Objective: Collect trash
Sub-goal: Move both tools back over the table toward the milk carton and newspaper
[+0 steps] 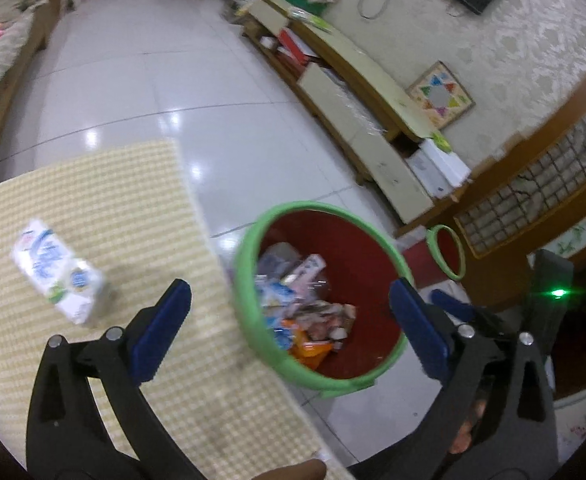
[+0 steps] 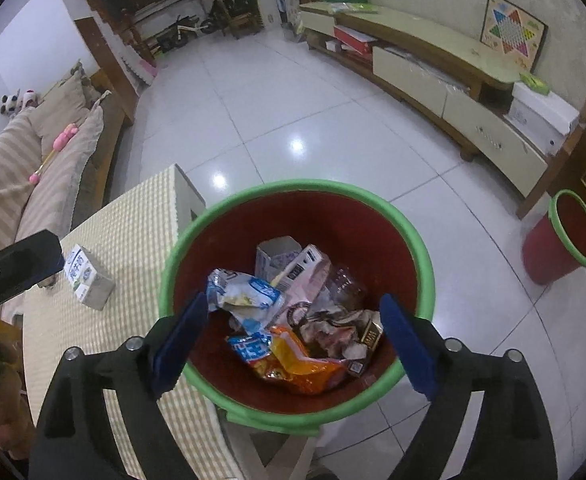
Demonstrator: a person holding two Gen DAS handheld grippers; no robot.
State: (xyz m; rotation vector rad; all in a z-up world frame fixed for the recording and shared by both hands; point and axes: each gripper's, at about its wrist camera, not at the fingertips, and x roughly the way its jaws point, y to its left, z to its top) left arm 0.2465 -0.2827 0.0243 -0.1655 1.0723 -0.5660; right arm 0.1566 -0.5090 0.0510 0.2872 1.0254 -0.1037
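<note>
Below the right gripper (image 2: 293, 344) stands a red bin (image 2: 373, 232) with a green rim, pressed against the edge of a table (image 2: 133, 232) under a checked yellow cloth. Its jaws stand wide apart and empty, tilted steeply down over the trash (image 2: 289, 320) in the bin: crumpled wrappers, an orange packet, a torn carton, a clear bottle. The left gripper (image 1: 289, 320) is likewise spread wide with nothing between its blue pads, straddling the table edge and the bin's rim. Ahead and to its left a white and blue carton (image 1: 57, 276) lies on the cloth; its print is too blurred to read. A second red bin (image 2: 557, 240) stands well off to the right, on the tiled floor (image 2: 293, 100).
</note>
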